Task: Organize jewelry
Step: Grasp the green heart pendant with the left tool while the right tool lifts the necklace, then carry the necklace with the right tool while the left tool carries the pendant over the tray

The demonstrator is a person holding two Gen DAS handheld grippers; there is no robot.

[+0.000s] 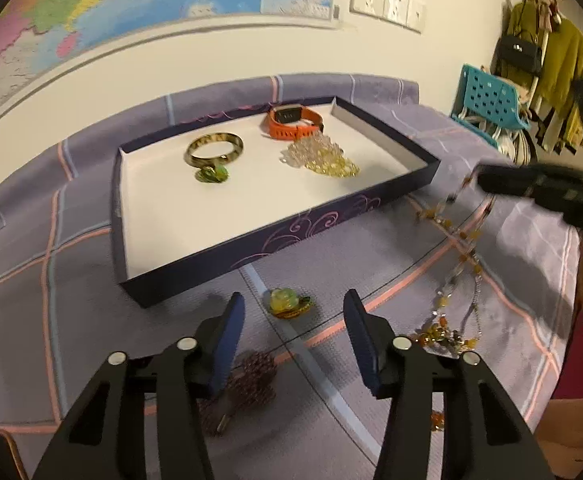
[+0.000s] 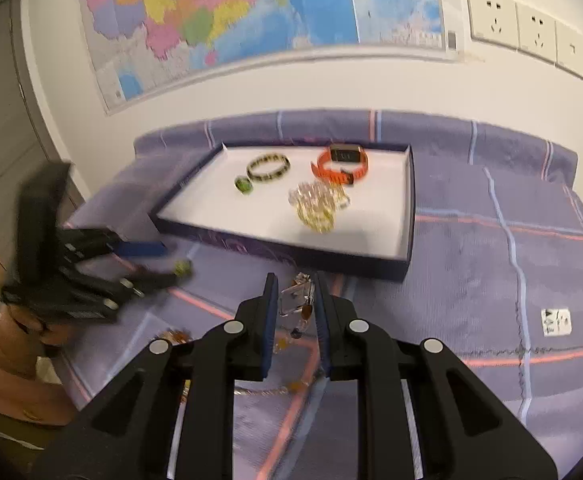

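A dark purple tray [image 1: 251, 252] with a white floor holds a mottled bangle [image 1: 213, 148], a green ring [image 1: 211, 175], an orange watch [image 1: 293, 122] and clear-and-yellow crystal bracelets [image 1: 319, 156]. My left gripper [image 1: 293, 304] is open just above the cloth; a yellow-green pendant [image 1: 287, 302] lies between its fingertips, untouched. My right gripper [image 2: 294, 284] is shut on an amber-and-crystal necklace [image 2: 297, 300]. In the left wrist view that necklace [image 1: 459, 256] trails from the right gripper [image 1: 483, 179] down to the cloth. A purple bead bracelet [image 1: 251, 380] lies under the left fingers.
A purple plaid cloth [image 2: 471, 240] covers the table, with a white tag [image 2: 555, 322] at the right. A map and sockets [image 1: 387, 2] are on the wall behind. A teal basket [image 1: 487, 98] and hanging coats stand off the table's right.
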